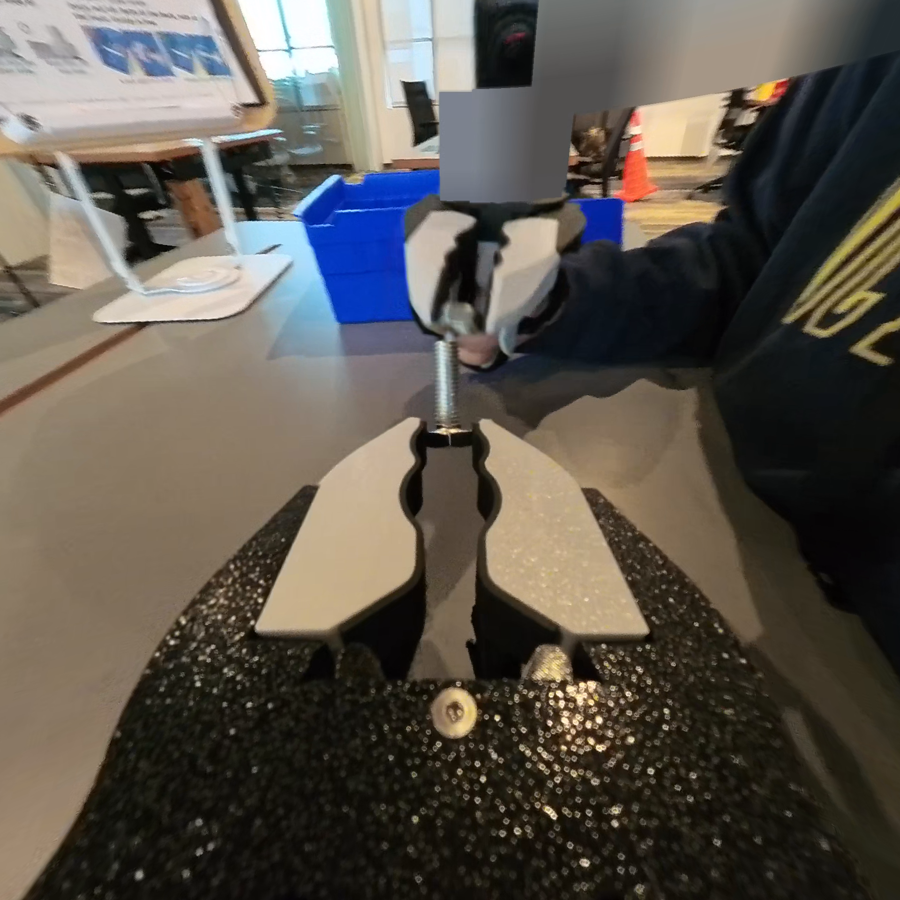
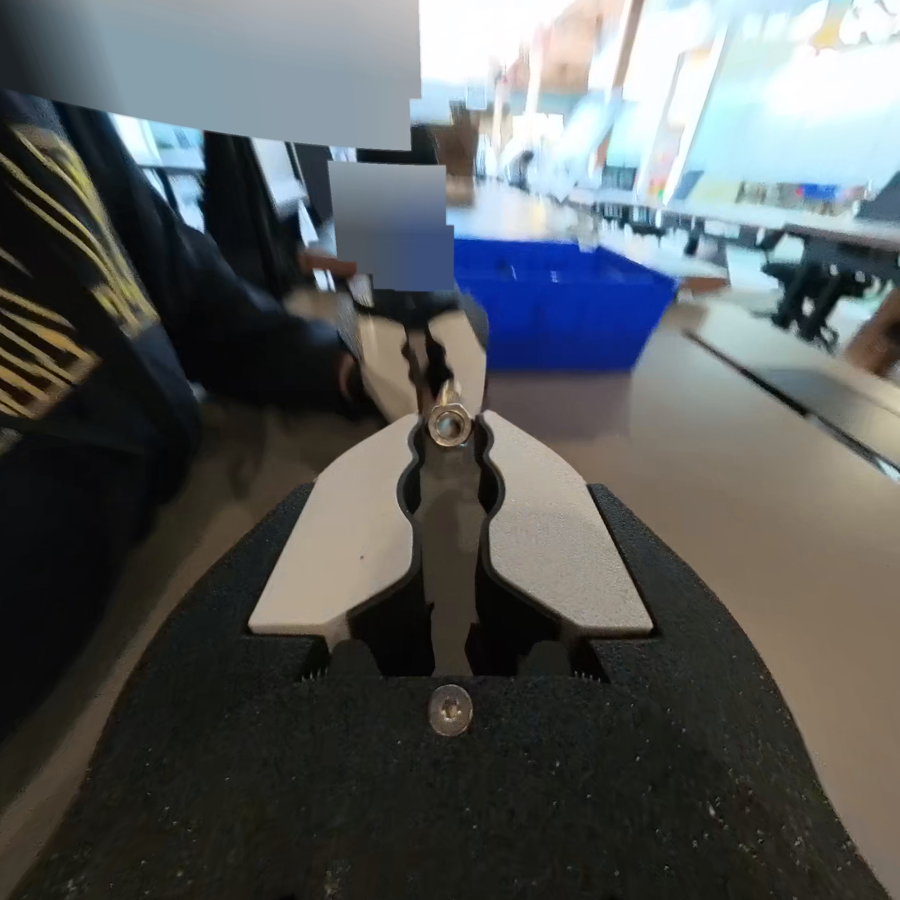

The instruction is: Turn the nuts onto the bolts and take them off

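My left gripper (image 1: 448, 433) is shut on the head end of a silver bolt (image 1: 444, 384), held above the grey table (image 1: 195, 462). The threaded shaft points away toward my right gripper (image 1: 458, 324), which is shut on a silver nut (image 1: 460, 315) at the bolt's far end. In the right wrist view the right gripper (image 2: 448, 424) grips the nut (image 2: 448, 428) seen face-on, with the bolt (image 2: 445, 392) behind it and the left gripper (image 2: 433, 375) beyond. How far the nut sits on the thread is hard to tell.
A blue plastic bin (image 1: 370, 253) stands on the table behind the grippers; it also shows in the right wrist view (image 2: 560, 311). A white stand (image 1: 195, 287) holding a sign board is at the back left. A person's dark sleeve (image 1: 657, 302) is on the right. The tips of one gripper are about 4 centimeters away from the tips of the other.
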Demonstrator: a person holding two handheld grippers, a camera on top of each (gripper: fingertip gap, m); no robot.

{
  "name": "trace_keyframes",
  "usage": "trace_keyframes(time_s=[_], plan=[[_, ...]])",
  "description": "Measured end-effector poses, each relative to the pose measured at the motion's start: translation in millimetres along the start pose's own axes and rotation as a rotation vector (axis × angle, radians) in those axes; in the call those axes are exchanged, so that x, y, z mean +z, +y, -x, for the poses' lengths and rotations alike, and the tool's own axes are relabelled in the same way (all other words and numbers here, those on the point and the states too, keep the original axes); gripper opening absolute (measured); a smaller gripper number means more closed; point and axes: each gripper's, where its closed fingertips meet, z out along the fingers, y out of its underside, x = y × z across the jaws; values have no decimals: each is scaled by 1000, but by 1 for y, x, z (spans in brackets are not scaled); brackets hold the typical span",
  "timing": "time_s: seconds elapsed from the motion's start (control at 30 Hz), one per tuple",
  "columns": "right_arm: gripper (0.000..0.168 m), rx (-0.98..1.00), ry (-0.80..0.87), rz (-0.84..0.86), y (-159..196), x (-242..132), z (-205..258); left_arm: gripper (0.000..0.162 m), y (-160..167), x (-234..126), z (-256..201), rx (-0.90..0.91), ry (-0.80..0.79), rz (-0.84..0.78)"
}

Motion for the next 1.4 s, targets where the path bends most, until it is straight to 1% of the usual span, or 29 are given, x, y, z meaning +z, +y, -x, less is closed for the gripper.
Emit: trace_keyframes(time_s=[0.07,0.4,0.57,0.7,0.8,0.9,1.07,1.17,1.27,1.4], plan=[[19,19,-33,-38,-6,1,6,17,1,2,-7,-12,47,7],[19,-3,-130,21,3,8,22,17,9,8,-22,35,118,71],[19,-42,-123,67,8,9,23,17,8,7,-23,35,128,65],[19,-46,-127,66,7,10,25,17,8,7,-24,39,135,64],[19,-28,-86,62,6,12,19,17,7,7,-18,24,98,55],[19,54,-4,43,3,15,8,17,3,5,-8,3,26,29],[19,286,205,24,2,22,-12,17,3,3,10,-18,-121,30],[19,327,302,15,4,22,-15,17,5,4,12,-13,-150,45],[19,303,318,18,2,22,-13,17,3,4,10,-17,-139,34],[19,301,295,22,1,21,-12,17,3,4,9,-19,-124,30]])
